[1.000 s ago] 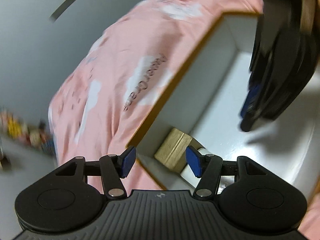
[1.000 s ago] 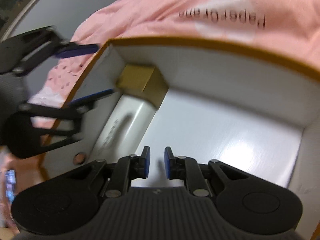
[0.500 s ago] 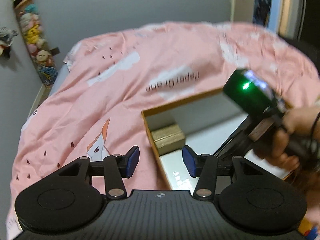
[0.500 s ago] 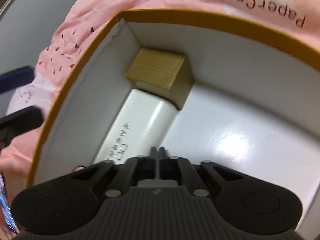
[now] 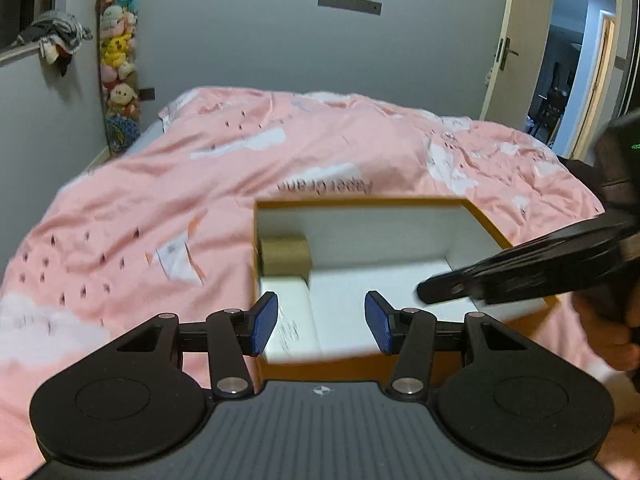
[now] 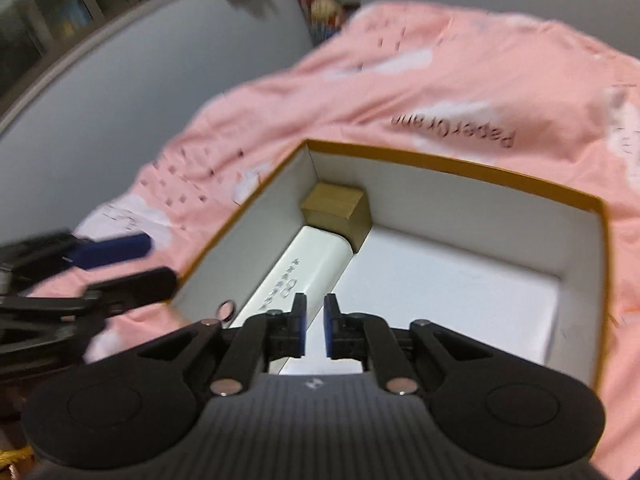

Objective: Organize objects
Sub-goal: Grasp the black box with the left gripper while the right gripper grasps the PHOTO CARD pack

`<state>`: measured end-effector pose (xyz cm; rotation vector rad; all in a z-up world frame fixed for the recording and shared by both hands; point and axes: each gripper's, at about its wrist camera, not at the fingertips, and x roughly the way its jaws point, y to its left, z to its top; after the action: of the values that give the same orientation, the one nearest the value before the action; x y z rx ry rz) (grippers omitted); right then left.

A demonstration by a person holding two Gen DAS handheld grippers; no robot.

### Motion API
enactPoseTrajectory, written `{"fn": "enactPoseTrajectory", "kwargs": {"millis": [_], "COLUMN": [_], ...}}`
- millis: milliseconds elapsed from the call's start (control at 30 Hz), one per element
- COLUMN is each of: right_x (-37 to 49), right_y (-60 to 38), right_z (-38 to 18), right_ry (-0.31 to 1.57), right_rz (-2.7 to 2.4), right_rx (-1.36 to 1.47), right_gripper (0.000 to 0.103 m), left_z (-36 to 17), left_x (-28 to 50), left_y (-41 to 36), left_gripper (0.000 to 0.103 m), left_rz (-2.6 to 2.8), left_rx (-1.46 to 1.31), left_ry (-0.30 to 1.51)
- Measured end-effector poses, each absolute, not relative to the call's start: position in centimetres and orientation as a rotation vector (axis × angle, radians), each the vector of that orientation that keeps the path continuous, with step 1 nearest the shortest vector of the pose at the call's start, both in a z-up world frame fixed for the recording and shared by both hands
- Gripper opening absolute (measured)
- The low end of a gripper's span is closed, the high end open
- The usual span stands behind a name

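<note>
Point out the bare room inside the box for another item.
Free: the box floor right of the white carton, out to the right wall. Crowded: the left wall, where the gold box fills the far corner, the carton lying in front of it.

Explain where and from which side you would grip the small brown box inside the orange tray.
Grip the brown box across its two free faces' span, coming from above. It sits wedged in the tray's far-left corner against two walls, with the white pack butting its near face, so side access looks blocked; only the top and right face are exposed. The narrowly open right tool would probably need widening.
</note>
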<state>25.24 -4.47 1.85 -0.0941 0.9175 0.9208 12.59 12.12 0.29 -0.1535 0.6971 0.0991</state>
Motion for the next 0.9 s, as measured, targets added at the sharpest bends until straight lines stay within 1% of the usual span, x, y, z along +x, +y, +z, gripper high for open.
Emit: {"fn": "enactPoseTrajectory", "kwargs": {"millis": [67, 300, 333, 367, 433, 533, 700, 767, 900], "right_x": [23.1, 18.2, 17.9, 17.7, 17.2, 17.0, 17.0, 17.0, 17.4], "right_y": [-6.7, -13.1, -13.6, -14.1, -14.7, -14.8, -13.6, -13.0, -12.1], "right_z": [1.8, -0.9, -1.4, -1.8, -2.6, -3.5, -4.7, -5.1, -5.6], "right_ry": [0.896, 0.921, 0.926, 0.933, 0.934, 0.936, 0.916, 0.904, 0.902], "right_rz": [0.891, 0.757, 0.738, 0.712, 0.67, 0.644, 0.668, 0.685, 0.725], "right_rx": [-0.066, -0.028, -0.031, -0.038, -0.09, -0.178, -0.358, -0.421, -0.498], "right_gripper": [0.024, 0.025, 0.028, 0.034, 0.039, 0.039, 0.039, 0.039, 0.039], "left_z": [-0.3, -2.7, -3.3, -3.9, -5.1, -7.0, -9.4, -10.1, -11.0], "left_x": [11.4, 9.6, 9.7, 9.8, 10.1, 10.8, 12.0, 12.1, 12.5], "left_y": [11.4, 10.7, 10.8, 10.9, 11.2, 11.6, 11.8, 11.8, 11.9], "left_gripper": [0.059, 0.059, 0.06, 0.059, 0.062, 0.068, 0.072, 0.074, 0.082], "left_rz": [0.061, -0.004, -0.003, 0.001, 0.013, 0.026, 0.035, 0.032, 0.006], "left_rx": [-0.185, -0.315, -0.333, -0.35, -0.395, -0.467, -0.557, -0.576, -0.629], "left_ry": [0.725, 0.822, 0.848, 0.87, 0.903, 0.96, 1.06, 1.078, 1.098]}}
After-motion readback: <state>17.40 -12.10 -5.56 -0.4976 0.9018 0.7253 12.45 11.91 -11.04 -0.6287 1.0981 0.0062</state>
